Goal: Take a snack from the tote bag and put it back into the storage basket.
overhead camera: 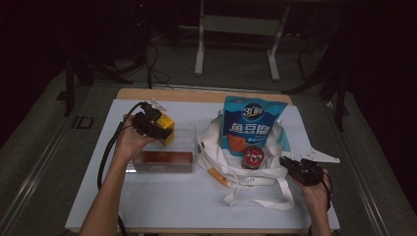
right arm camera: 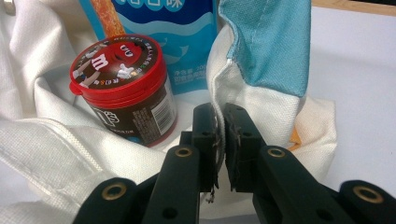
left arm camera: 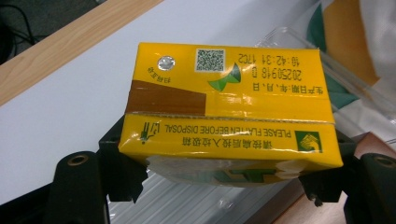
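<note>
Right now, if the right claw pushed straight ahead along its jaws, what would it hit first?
Probably the white canvas tote bag it already pinches; beyond that fold, the blue snack pouch, though depth is unclear.

Dark lab, covered table [overhead camera: 162,206], frame stand [overhead camera: 236,29]

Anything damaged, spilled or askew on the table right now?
No spill or damage shows. The yellow drink carton sits tilted in the left gripper above the clear plastic bin. The right gripper pinches the white canvas tote bag rim, bunching it.

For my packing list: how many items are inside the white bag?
2: a blue snack pouch standing at the back of the white bag, a red-lidded candy jar before it. Others may be hidden.
</note>
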The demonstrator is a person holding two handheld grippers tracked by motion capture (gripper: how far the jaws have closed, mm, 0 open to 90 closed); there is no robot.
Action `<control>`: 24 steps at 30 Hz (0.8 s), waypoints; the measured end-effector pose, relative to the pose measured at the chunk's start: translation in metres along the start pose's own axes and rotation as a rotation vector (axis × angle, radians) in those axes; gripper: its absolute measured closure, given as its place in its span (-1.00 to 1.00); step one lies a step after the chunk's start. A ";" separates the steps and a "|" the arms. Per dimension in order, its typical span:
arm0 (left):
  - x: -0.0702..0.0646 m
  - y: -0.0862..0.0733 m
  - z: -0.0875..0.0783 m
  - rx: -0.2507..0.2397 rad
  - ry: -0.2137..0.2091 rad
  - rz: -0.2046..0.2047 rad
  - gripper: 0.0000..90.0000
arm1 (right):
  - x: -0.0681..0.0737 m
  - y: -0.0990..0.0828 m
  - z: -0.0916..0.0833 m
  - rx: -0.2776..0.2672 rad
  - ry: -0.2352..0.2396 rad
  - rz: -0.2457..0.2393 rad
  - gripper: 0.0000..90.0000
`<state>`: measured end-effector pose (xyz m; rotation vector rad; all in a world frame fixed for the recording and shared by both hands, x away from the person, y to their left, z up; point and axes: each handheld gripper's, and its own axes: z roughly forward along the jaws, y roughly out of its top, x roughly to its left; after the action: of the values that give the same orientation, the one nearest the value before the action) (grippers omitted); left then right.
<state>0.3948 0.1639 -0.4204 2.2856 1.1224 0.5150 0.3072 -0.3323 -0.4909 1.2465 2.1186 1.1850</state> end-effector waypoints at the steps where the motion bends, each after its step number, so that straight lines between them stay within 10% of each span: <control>1: 0.001 -0.001 0.000 -0.001 -0.001 -0.004 -0.36 | 0.000 0.000 0.000 0.000 0.000 0.001 0.85; 24: 0.021 -0.028 -0.012 -0.012 0.090 -0.144 -0.36 | 0.000 0.000 0.000 -0.001 0.001 0.001 0.85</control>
<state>0.3834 0.1989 -0.4262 2.1696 1.3132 0.5709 0.3074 -0.3322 -0.4909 1.2475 2.1181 1.1873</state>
